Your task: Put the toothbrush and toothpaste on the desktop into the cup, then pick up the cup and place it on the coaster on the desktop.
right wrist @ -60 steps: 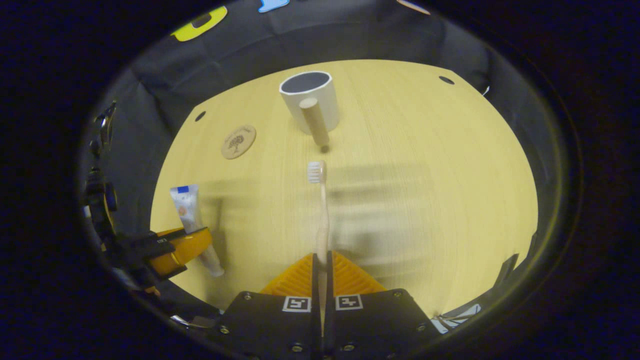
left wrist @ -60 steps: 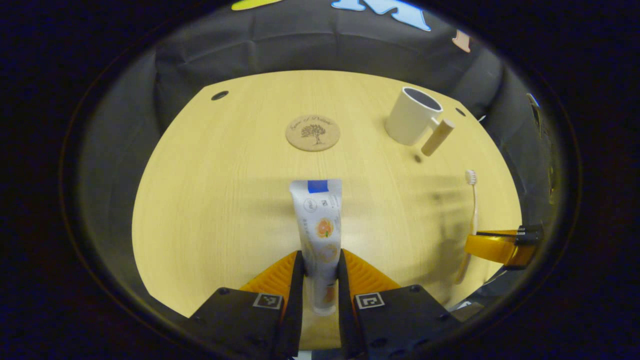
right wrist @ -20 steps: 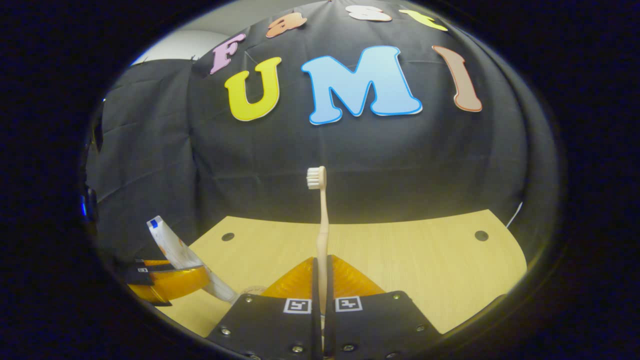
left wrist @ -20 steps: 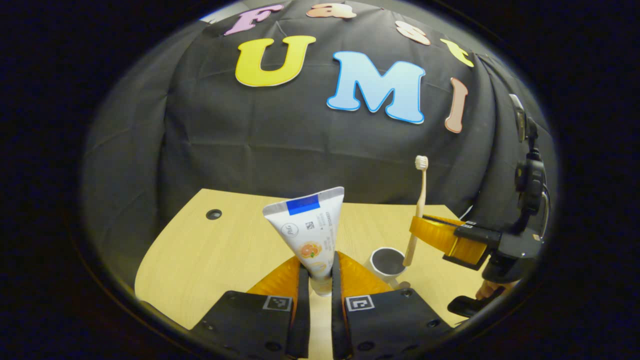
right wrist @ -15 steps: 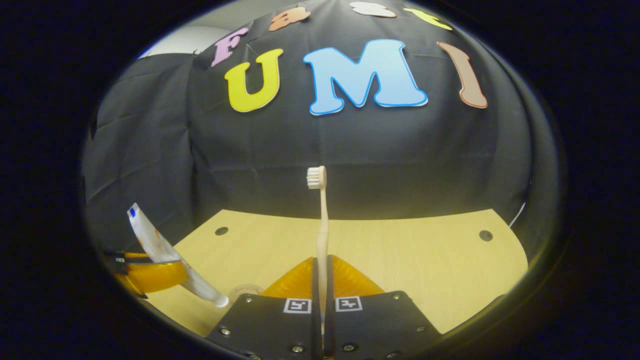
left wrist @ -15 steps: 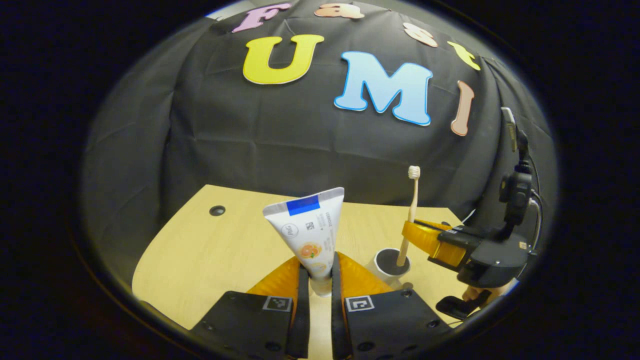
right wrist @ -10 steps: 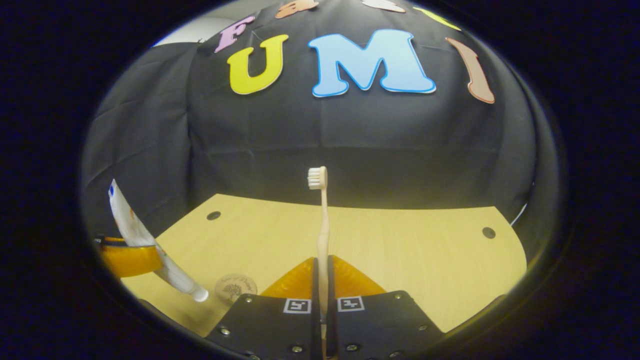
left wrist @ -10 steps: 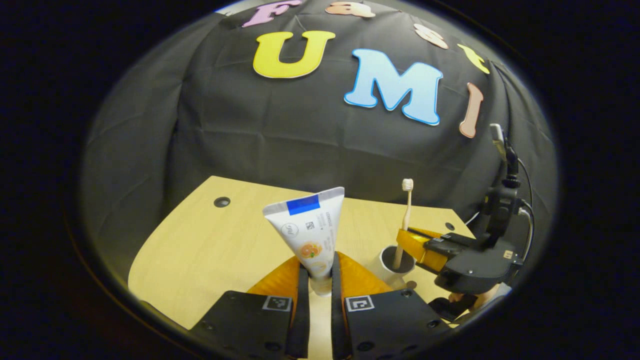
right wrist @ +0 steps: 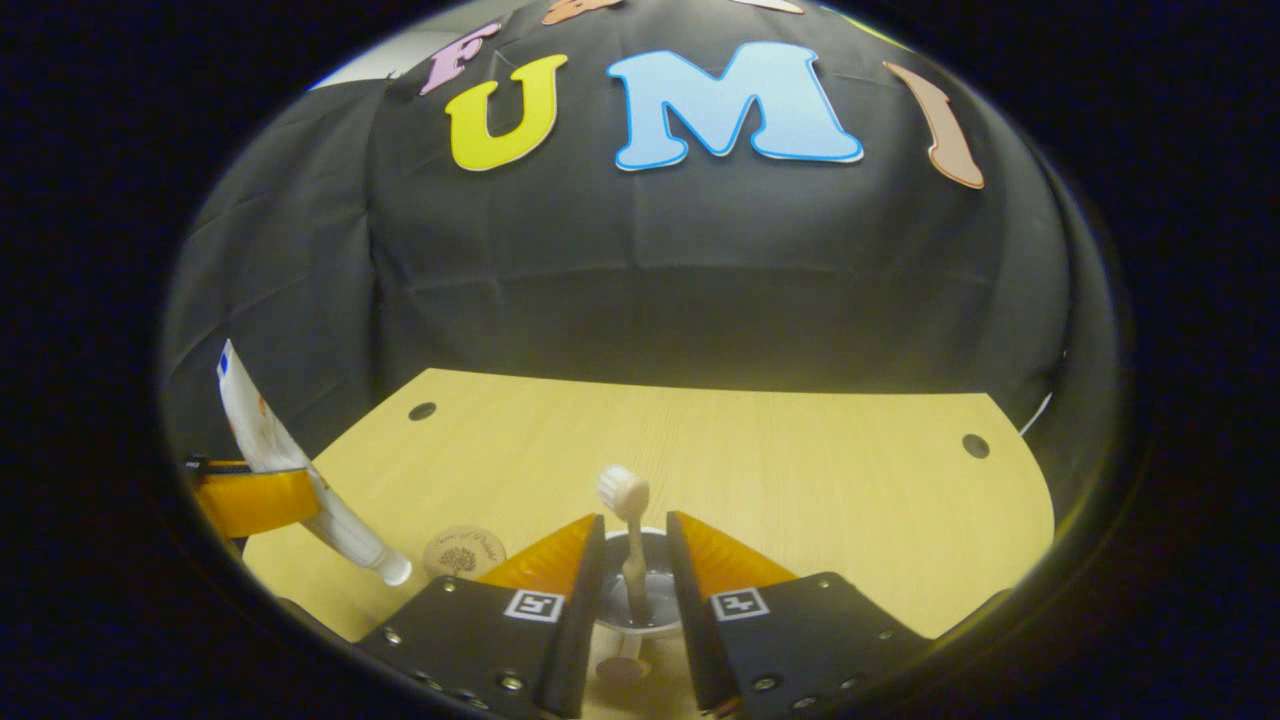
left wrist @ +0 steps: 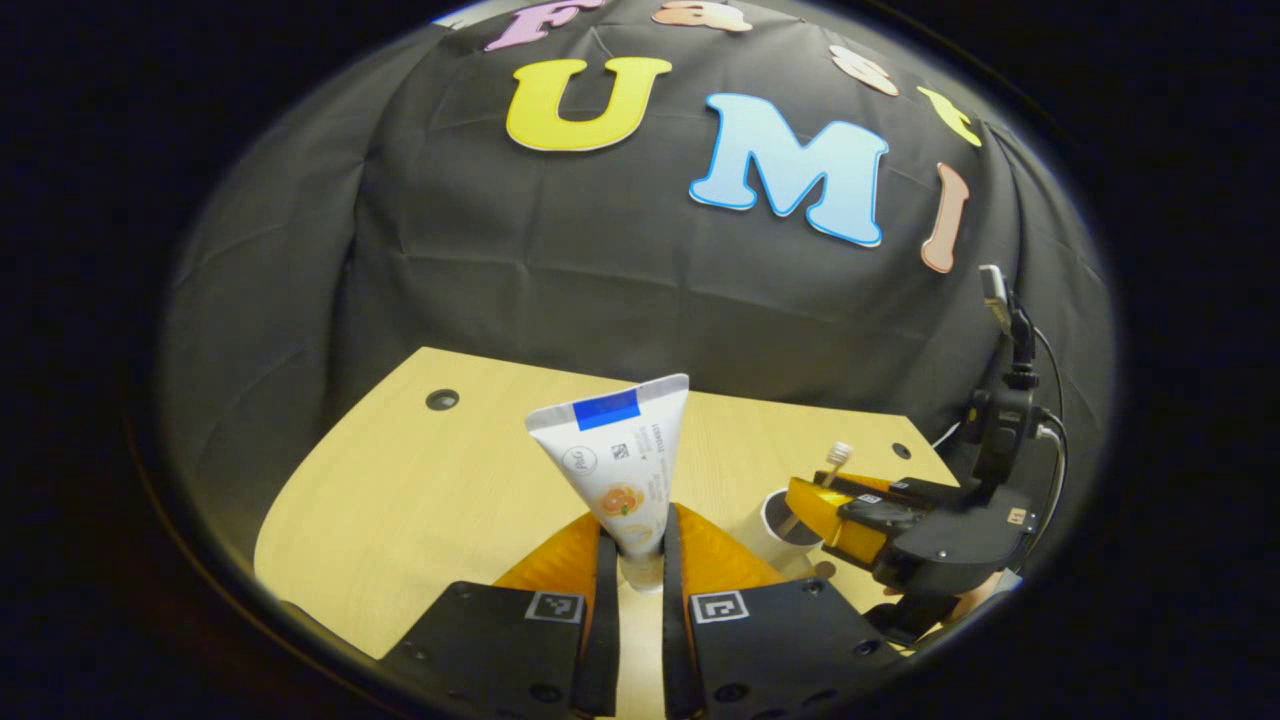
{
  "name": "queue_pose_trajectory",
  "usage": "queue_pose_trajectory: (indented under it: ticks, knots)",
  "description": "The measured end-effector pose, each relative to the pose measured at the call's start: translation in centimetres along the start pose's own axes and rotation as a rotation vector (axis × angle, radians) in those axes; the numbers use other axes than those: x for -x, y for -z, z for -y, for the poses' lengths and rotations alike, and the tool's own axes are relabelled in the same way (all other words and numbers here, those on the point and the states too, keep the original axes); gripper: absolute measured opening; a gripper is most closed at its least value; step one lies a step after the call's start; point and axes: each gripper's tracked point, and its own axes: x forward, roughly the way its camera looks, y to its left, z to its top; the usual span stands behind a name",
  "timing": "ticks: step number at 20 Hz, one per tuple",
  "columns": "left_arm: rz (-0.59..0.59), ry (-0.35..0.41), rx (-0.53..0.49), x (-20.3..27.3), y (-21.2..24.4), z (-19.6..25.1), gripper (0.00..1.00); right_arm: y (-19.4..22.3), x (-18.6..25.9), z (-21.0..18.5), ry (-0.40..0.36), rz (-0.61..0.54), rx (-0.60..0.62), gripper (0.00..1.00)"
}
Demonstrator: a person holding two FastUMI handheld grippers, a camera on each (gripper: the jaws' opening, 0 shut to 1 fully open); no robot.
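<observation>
The thin pale toothbrush (right wrist: 626, 530) with white bristles stood inside the round white cup (right wrist: 640, 600), leaning a little, its brush end up above the rim. That was where the task wanted it. The right gripper (right wrist: 634, 570) sat right at the cup with its fingers spread apart, one on each side of the toothbrush and not pressing it. Half a second earlier those fingers were pinched tight on the toothbrush, which stuck up tall; now they had let go and it had dropped lower into the cup.

The left gripper (left wrist: 640, 560) pinched the white toothpaste tube (left wrist: 618, 465) with the blue patch near its cap end. The flat end pointed up and the cap end down, probably so it could slide into the cup cap first. It hung in the air just beside the cup (left wrist: 778, 518), about where it was before.

The round brown coaster (right wrist: 463, 552) with a tree picture lay on the yellow wooden desktop (right wrist: 800, 470) near the cup, with nothing on it.
</observation>
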Motion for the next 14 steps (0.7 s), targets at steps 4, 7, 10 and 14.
queue_pose_trajectory:
  ticks: [4,7,10,14]
  knots:
    - [0.000,0.013,0.003,-0.2,0.2,0.2,0.25,-1.3,1.8,1.4,0.032,0.049,0.002,0.88]
    - [0.009,0.027,-0.002,-0.4,0.2,1.2,0.25,-3.3,3.5,1.9,0.026,0.110,-0.019,0.88]
    - [0.038,0.065,0.005,-1.7,-0.9,3.2,0.25,-5.6,5.4,3.0,0.049,0.176,-0.048,0.89]
    - [0.104,0.126,0.016,-2.8,-2.0,5.4,0.25,-7.1,8.1,5.2,0.099,0.234,-0.047,0.89]
